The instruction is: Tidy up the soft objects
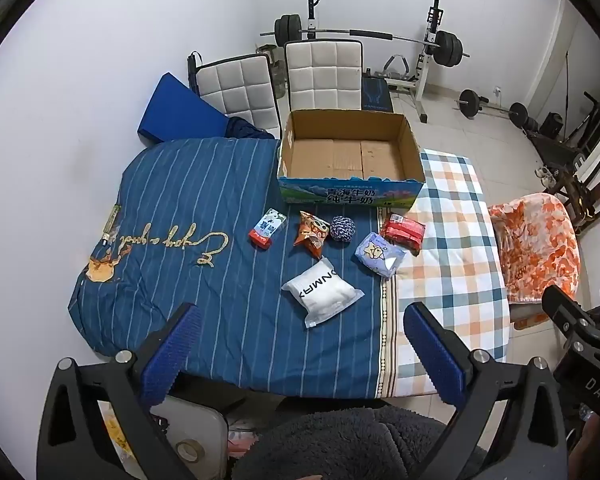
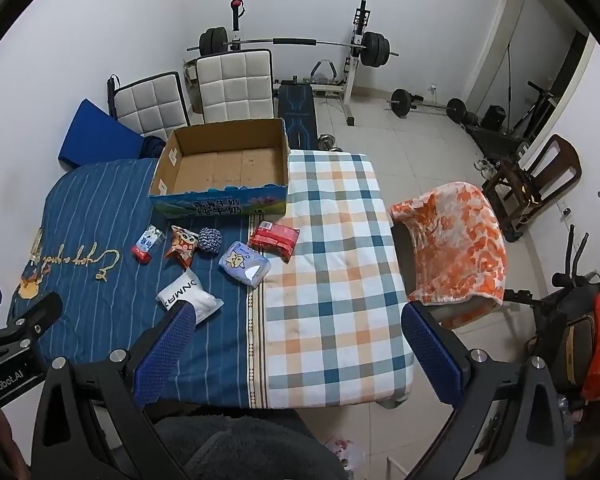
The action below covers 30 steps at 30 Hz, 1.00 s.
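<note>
An empty cardboard box (image 1: 350,156) (image 2: 224,166) stands at the far side of the cloth-covered table (image 1: 204,200) (image 2: 332,280). In front of it lie several soft items: a white pack (image 1: 322,292) (image 2: 188,298), a light blue tissue pack (image 1: 380,255) (image 2: 245,264), a red pack (image 1: 404,232) (image 2: 275,238), a blue-white rope ball (image 1: 343,229) (image 2: 210,239), an orange snack bag (image 1: 312,232) (image 2: 183,246) and a small red-white pack (image 1: 267,227) (image 2: 148,244). My left gripper (image 1: 300,348) and right gripper (image 2: 298,344) are open and empty above the near edge.
Two white padded chairs (image 1: 324,74) and a blue mat (image 1: 180,110) stand behind the table. A chair with an orange blanket (image 2: 456,240) is at the right. A weight bench with barbell (image 2: 300,44) stands at the back wall.
</note>
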{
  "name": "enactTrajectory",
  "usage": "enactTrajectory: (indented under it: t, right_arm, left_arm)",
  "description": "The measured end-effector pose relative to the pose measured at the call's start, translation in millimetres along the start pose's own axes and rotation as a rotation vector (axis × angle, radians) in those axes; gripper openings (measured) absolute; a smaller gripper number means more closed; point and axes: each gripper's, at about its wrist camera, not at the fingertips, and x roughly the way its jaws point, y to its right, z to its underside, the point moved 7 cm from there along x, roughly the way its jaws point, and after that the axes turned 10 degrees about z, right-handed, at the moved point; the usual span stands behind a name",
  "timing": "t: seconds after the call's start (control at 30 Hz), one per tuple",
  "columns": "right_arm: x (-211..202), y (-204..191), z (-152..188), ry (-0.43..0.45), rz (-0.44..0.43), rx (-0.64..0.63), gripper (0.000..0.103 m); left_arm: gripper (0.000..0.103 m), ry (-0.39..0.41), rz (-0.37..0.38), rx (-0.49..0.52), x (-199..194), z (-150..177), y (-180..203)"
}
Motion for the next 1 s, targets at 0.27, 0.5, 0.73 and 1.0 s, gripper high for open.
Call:
enactTrajectory:
  t: [0.27, 0.5, 0.73, 1.0]
  right_arm:
    - [-3.5, -1.0, -1.2, 0.001, -0.014, 0.001, 0.103]
    - [-4.7, -1.5, -3.1, 0.015, -0.011, 0.005, 0.103]
    - [-3.2, -3.8, -3.4, 0.022, -0.025, 0.013, 0.103]
    - [-7.8, -3.4, -17.3, 0.025, -0.027, 0.013, 0.103]
  left_arm:
    - [0.103, 0.010, 0.002, -0.010, -1.5, -1.4, 2.4]
    - [0.103, 0.011, 0.018, -0.028, -5.7, -9.8, -6.6]
    - [0.103, 0.023, 0.016, -0.017, -10.7, -15.8, -5.8]
    - [0.103, 0.038, 0.018, -0.022, -6.9, -16.7, -6.0]
